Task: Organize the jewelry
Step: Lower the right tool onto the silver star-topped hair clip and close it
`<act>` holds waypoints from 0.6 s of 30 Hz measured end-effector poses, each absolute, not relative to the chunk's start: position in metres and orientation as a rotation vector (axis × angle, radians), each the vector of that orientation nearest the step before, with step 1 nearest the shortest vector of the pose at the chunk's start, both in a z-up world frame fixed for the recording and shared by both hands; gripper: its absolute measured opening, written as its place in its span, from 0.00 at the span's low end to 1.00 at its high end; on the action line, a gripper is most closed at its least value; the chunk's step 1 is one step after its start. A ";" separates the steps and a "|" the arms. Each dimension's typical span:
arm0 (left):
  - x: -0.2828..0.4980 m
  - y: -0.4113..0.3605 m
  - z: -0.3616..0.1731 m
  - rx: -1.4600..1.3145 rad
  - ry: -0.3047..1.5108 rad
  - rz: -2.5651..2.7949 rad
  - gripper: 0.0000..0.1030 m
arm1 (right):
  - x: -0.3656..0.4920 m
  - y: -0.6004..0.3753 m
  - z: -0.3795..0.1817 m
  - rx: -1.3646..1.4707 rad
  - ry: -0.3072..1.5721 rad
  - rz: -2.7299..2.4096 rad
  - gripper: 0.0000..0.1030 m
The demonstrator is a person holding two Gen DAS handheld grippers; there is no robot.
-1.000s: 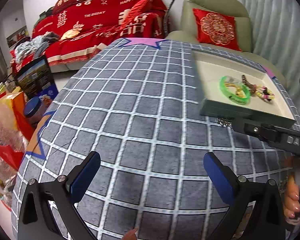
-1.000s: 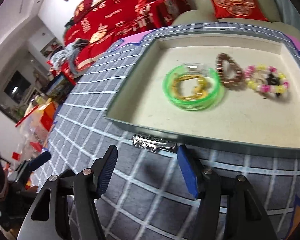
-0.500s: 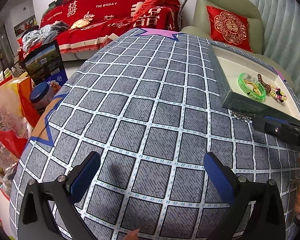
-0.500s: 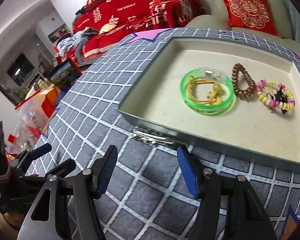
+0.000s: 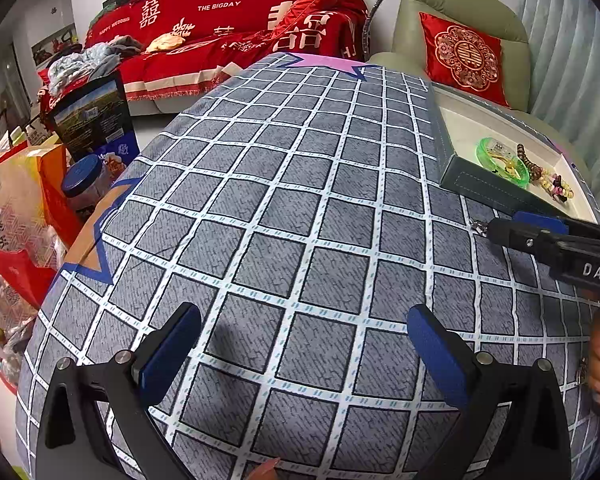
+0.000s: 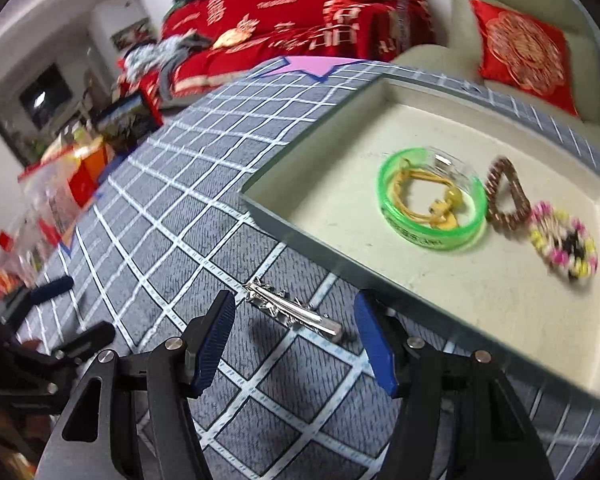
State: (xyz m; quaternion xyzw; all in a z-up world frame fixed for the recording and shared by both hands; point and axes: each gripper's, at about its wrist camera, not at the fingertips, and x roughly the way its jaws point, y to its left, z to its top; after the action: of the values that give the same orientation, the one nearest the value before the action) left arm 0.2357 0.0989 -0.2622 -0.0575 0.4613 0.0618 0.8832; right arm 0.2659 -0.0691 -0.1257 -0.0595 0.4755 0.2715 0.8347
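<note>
Nearest in the right wrist view, the right claw stands spread, its blue pads on either side of a silver hair clip without touching it. The clip lies flat on the grey checked cloth of the worktop, slanting from the far left to the near right, its plain end closer to the right pad. Just beyond the clip runs the near wall of a grey jewelry tray with a cream lining; clip and tray are close but apart.

Inside the tray, a clear green bangle lies with a yellow cord bracelet coiled within its ring. To the right of it sits a brown beaded bracelet, and nearer and further right a pink and yellow beaded bracelet.

In the left wrist view, the left claw is also spread wide, holding nothing, over bare checked cloth well to the left of the tray. The right claw reaches in from the right edge there.

Beyond the worktop stand a red-covered sofa and a green armchair with a red cushion.
</note>
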 end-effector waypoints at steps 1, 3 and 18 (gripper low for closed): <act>0.232 0.105 -0.261 -0.122 0.961 0.130 1.00 | 0.264 -0.064 -0.126 -0.166 1.008 0.580 0.64; 0.229 0.112 -0.259 -0.126 0.962 0.131 1.00 | 0.259 -0.056 -0.126 -0.239 1.008 0.584 0.63; 0.208 0.083 -0.222 -0.062 0.942 0.043 1.00 | 0.232 -0.072 -0.120 -0.241 1.050 0.464 0.15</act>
State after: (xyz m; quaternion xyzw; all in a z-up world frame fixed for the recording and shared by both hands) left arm 0.2079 0.0829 -0.2221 -0.0300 0.4535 0.0207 0.8905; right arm 0.2322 -0.0718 -0.1199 -0.1139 0.4954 0.2188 0.8329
